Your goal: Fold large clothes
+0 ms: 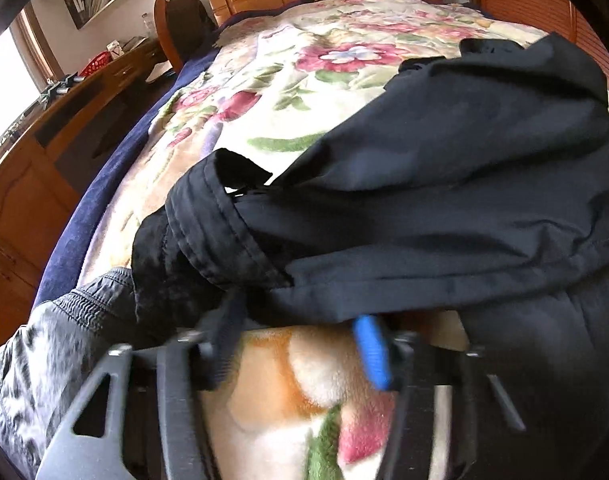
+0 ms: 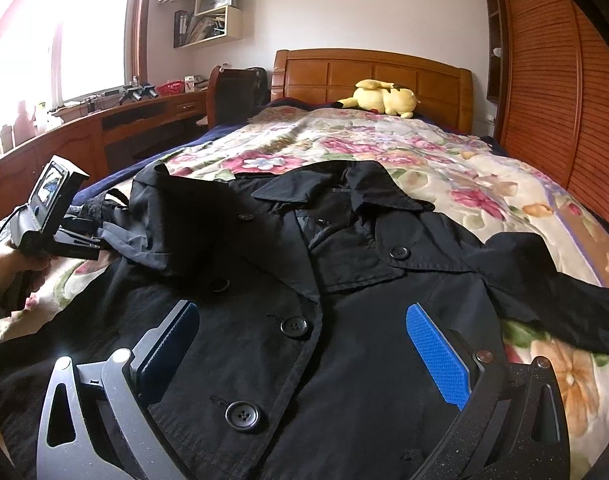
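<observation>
Seemingly, the left tool (image 1: 296,354) had its pads part-closed at the sleeve (image 1: 232,232) edge of the black coat (image 2: 344,280) spread on the bed (image 2: 484,184); grip unconfirmed. Thin fabric could slip free. The right tool (image 2: 304,360) hovered wide open, empty.

A wooden bed with a panelled orange-brown headboard (image 2: 372,76) fills the centre of the frame, covered by a floral fleece blanket (image 2: 384,152). Upper left, a bright window (image 2: 56,32) glares above a long curved wooden desk (image 2: 104,128); white wall shelves (image 2: 212,12) hang beside it, and a slatted wooden wardrobe door (image 2: 552,80) stands at right.
</observation>
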Motion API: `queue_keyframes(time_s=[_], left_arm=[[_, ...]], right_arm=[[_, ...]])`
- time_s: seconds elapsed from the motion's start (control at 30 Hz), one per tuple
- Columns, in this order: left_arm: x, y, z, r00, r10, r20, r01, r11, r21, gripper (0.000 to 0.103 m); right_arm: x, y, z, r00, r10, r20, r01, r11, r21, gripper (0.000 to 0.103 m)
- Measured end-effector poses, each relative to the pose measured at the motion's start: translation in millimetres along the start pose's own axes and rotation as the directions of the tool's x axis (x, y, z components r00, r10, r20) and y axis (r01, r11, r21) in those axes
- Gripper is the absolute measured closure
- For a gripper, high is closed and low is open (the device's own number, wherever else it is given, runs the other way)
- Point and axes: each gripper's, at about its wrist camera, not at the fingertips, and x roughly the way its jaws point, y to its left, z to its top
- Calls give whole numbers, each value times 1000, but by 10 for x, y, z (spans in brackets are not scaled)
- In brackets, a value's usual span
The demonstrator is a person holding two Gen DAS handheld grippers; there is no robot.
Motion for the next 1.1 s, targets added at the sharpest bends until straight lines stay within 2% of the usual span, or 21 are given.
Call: queue_keyframes(time_s=[0.03, 0.07, 0.17, 0.27, 0.5, 0.67, 0.83, 0.93, 1.0, 1.07, 1.1], left_arm=[[-15, -8, -1, 1000, 4, 7, -4, 1000, 2, 77], [-52, -44, -12, 1000, 7, 17, -7, 1000, 15, 91], [-216, -129, 6, 997, 35, 68, -38, 999, 39, 99], [-467, -114, 89, 990, 11, 141, -13, 1000, 11, 100], [-1174, -442, 381, 952, -86, 293, 80, 996, 33, 101], [-1502, -884, 541, 924, -165, 346, 139, 985, 98, 101], [-1649, -1242, 651, 914, -202, 353, 163, 977, 138, 100], [-1695, -1376, 683, 912, -227, 341, 187, 971, 146, 94], [-1753, -1414, 656, 903, -251, 347, 211, 966, 149, 74], [-1860, -1439, 630, 892, -263, 369, 224, 964, 145, 63], [-1910, -1444, 621, 885, -278, 373, 238, 959, 152, 63]], right_arm=[[0, 0, -3, 1000, -2, 0, 2, 1000, -1, 0], [3, -3, -4, 1000, -3, -1, 3, 1000, 0, 0], [-1, -19, 1, 1000, -2, 0, 2, 1000, 7, 0], [-22, -32, 8, 1000, -2, 6, 2, 1000, 14, 0], [-95, -42, 20, 1000, -2, 26, 2, 1000, 27, 0], [-145, -96, 26, 999, -11, 39, 10, 999, 44, 0], [-180, -163, 31, 998, -26, 48, 23, 998, 62, 0], [-189, -200, 29, 998, -32, 51, 28, 997, 78, 0], [-182, -222, 24, 998, -37, 50, 33, 996, 86, 0], [-181, -235, 26, 998, -40, 50, 36, 995, 94, 0], [-183, -242, 31, 998, -40, 50, 35, 995, 98, 0]])
